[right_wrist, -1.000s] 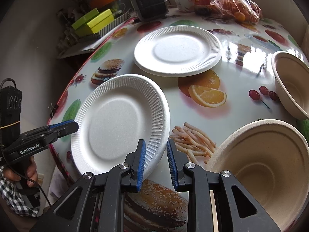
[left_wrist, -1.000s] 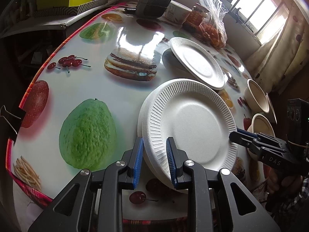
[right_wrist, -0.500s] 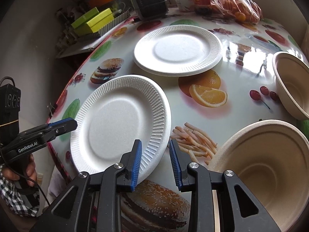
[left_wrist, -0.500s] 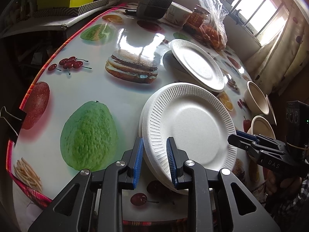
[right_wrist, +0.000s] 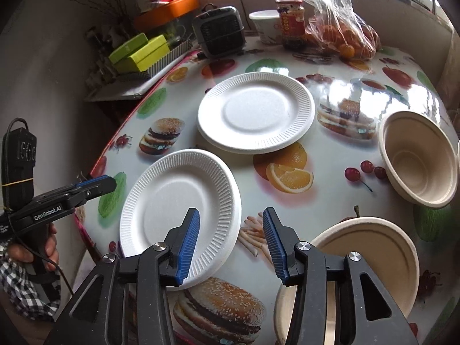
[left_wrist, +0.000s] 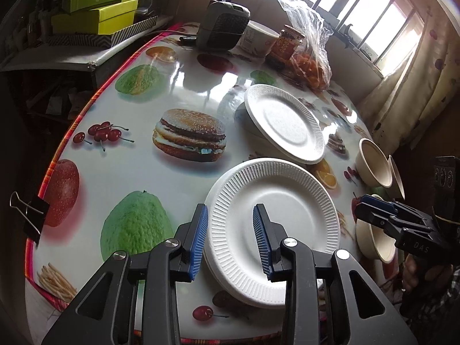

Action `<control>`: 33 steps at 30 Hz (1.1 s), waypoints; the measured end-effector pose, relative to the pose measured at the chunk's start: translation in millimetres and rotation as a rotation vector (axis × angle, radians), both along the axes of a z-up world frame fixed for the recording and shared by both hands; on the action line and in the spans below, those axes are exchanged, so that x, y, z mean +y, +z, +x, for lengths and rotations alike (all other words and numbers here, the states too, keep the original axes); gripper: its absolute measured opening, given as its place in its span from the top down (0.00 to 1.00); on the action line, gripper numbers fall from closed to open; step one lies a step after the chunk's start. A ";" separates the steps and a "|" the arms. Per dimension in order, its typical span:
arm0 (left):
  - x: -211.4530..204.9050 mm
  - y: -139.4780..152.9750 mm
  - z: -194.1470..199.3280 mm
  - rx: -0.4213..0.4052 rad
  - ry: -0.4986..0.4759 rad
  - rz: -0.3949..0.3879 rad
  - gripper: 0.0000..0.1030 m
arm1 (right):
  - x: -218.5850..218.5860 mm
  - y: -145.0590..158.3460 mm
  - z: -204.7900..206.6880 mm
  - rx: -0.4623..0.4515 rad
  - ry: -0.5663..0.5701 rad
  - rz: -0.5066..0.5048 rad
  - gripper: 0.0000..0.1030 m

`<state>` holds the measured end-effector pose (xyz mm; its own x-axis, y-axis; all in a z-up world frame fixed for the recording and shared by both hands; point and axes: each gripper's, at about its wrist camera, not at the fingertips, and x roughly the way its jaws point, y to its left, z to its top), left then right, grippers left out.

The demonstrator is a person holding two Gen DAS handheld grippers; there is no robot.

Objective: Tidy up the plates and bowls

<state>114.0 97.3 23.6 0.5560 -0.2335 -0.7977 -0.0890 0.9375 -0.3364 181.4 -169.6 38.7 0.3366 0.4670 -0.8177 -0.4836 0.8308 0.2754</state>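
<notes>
My left gripper (left_wrist: 230, 238) hangs over the near edge of the tabletop (left_wrist: 178, 86), its jaws having just been opening; the rim of the near stack of white plates (left_wrist: 284, 207) shows between the blue pads (left_wrist: 198, 238), but the pads stand clear of it and grip nothing; my right gripper (right_wrist: 230, 244) has likewise just been opening, its jaws parted wider, one pad in front of the stack's right rim and the other over the printed fries, holding nothing; the near stack (right_wrist: 178, 204) lies flat by the near edge, just beside the tabletop's left edge; a second white plate (right_wrist: 256, 115) lies further in toward the middle, close to the first but apart from it as I see it from the right wrist; a tan bowl (right_wrist: 419, 158) sits upright near the right edge, and another tan bowl (right_wrist: 371, 247) sits at the near right corner, partly behind my right gripper; I cannot tell whether either bowl is a nested pair; at the far edge stand a small dark heater (right_wrist: 221, 31), a jar (right_wrist: 290, 20) and a bag of oranges (right_wrist: 342, 37).
</notes>
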 end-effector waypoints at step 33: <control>-21.8 6.7 153.2 0.086 0.060 -0.019 0.67 | -10.6 -6.4 199.4 0.148 -0.020 -0.014 0.48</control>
<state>267.2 75.5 30.3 0.4988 -0.2174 -0.8390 -0.1743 0.9231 -0.3428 380.8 -180.2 32.4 0.2211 0.4500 -0.8652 -0.4223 0.8439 0.3309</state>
